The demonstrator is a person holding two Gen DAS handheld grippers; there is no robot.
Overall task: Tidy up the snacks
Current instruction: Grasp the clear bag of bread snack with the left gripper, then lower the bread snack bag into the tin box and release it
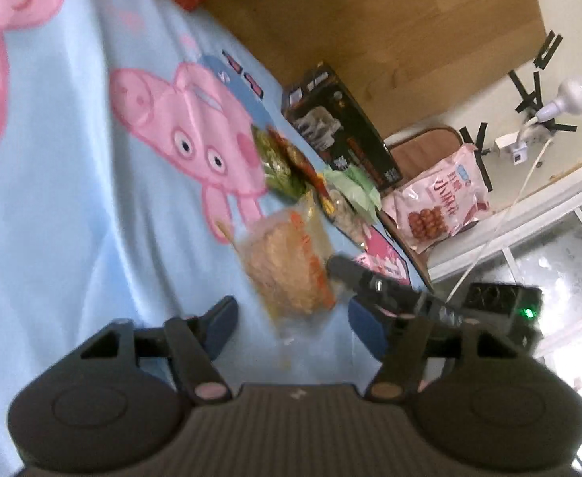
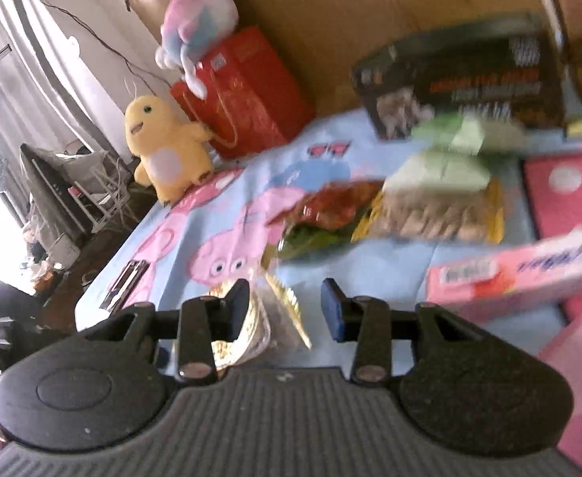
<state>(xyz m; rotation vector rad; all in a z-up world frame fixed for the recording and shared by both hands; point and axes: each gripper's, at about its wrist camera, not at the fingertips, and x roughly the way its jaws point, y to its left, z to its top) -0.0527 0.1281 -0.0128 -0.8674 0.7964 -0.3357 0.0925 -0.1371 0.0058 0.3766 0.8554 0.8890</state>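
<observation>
The left hand-held gripper (image 1: 289, 324) hangs half-open and empty over a clear bag of crackers (image 1: 287, 266) on the bed sheet (image 1: 72, 206). The right hand-held gripper (image 2: 285, 308), also parted and empty, hovers beside it. Next move probably calls for lowering and closing on the bag.

Past my tool lies the blue pig-print bedsheet (image 1: 72, 206). By the headboard (image 2: 330, 39) sit a yellow plush toy (image 2: 165, 151) and a red gift bag (image 2: 247, 91) — pastel plush (image 2: 195, 28) on top.
</observation>
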